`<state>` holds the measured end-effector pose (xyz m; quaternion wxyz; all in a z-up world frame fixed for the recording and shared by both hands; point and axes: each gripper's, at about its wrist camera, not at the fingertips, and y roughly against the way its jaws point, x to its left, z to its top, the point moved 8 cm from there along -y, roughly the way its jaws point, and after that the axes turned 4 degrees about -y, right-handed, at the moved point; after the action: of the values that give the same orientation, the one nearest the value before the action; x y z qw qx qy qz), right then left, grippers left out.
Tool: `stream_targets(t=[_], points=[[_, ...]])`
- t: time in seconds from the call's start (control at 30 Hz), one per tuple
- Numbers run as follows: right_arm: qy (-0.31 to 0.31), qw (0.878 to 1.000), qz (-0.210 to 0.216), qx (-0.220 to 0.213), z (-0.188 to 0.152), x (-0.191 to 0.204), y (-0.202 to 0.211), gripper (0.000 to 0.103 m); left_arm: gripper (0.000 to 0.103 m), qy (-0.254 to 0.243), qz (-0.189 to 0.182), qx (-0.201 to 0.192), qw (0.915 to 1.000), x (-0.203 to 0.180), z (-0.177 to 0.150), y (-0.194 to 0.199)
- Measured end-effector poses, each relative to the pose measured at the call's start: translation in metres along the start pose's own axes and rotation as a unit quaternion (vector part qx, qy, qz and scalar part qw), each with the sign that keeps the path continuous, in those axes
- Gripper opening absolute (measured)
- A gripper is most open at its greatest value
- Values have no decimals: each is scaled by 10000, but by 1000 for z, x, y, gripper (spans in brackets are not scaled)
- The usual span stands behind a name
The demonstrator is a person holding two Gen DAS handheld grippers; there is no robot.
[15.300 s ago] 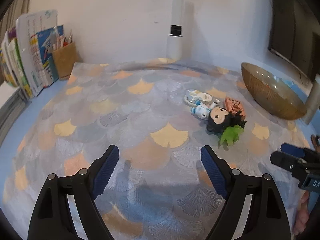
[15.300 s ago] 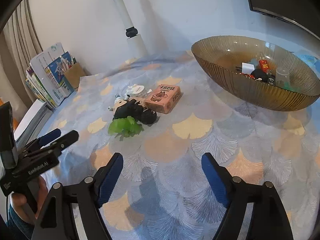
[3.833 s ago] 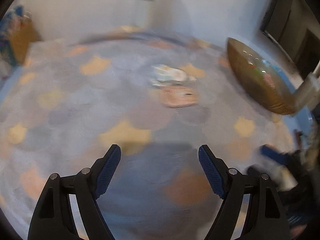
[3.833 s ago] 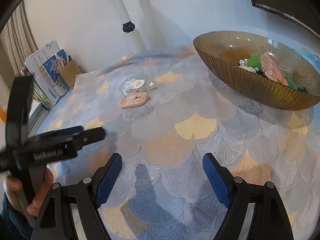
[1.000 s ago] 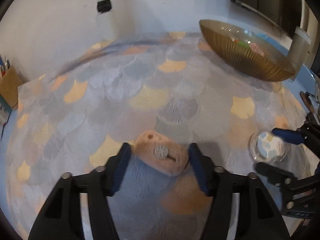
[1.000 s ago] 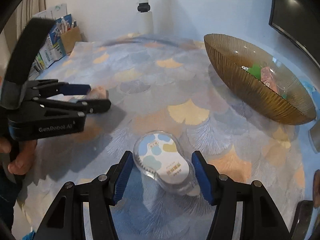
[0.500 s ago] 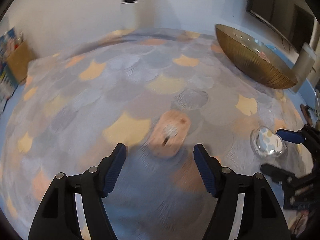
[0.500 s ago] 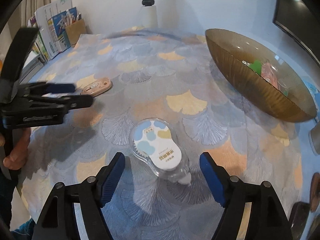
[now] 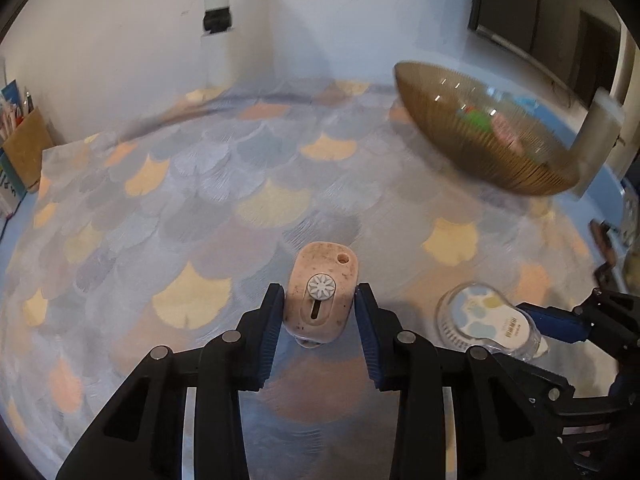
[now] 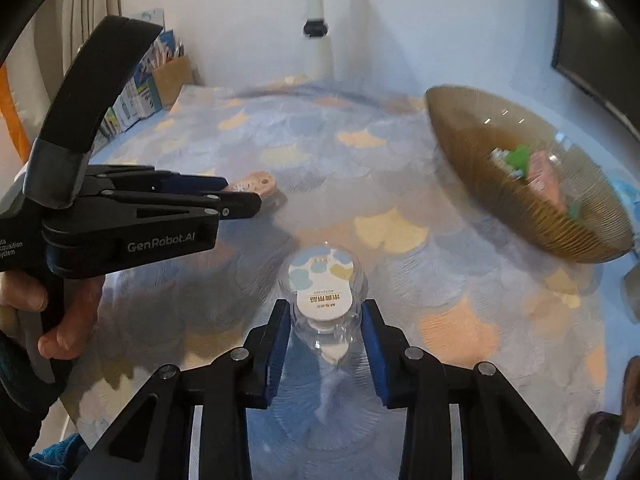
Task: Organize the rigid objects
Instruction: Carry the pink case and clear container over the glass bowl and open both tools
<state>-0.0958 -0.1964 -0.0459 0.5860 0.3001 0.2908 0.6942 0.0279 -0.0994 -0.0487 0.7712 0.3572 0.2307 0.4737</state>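
Note:
My left gripper (image 9: 319, 314) is shut on a pink oval gadget (image 9: 322, 294) with a white flower knob, held just above the patterned tablecloth. It also shows in the right wrist view (image 10: 256, 184). My right gripper (image 10: 325, 320) is shut on a clear plastic tape case (image 10: 323, 280) with a blue and yellow label, which also shows in the left wrist view (image 9: 486, 320). A brown ribbed glass bowl (image 10: 480, 176) with several small items inside stands at the right, and shows in the left wrist view (image 9: 460, 144).
A white lamp post (image 10: 318, 20) stands at the back wall. Books and a brown pen holder (image 10: 172, 76) stand at the back left. A dark screen (image 9: 540, 20) is at the right behind the bowl. The tablecloth (image 9: 200, 184) covers the table.
Both grippers have closed: the left on the pink gadget, the right on the clear tape case. Half a second ago both objects lay on the cloth between open jaws.

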Motion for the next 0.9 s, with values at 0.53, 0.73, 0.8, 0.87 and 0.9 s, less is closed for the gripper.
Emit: stream_targets(t=[0.53, 0.73, 0.8, 0.87, 0.9], points=[[-183, 9861, -967, -1336, 106, -111, 108, 35, 33, 274, 51, -1295, 9912, -41, 120, 64], [-326, 9770, -1214, -1722, 142, -141, 138, 35, 33, 242, 132, -1601, 9867, -71, 156, 66], [-382, 9751, -1267, -1780, 149, -149, 141, 35, 33, 191, 135, -1626, 9864, -78, 162, 62], [-477, 9737, -1314, -1801, 155, -159, 140, 35, 33, 159, 155, -1668, 9857, -85, 169, 56], [-548, 9733, -1347, -1778, 156, -165, 137, 35, 33, 173, 125, -1662, 9859, -88, 170, 53]])
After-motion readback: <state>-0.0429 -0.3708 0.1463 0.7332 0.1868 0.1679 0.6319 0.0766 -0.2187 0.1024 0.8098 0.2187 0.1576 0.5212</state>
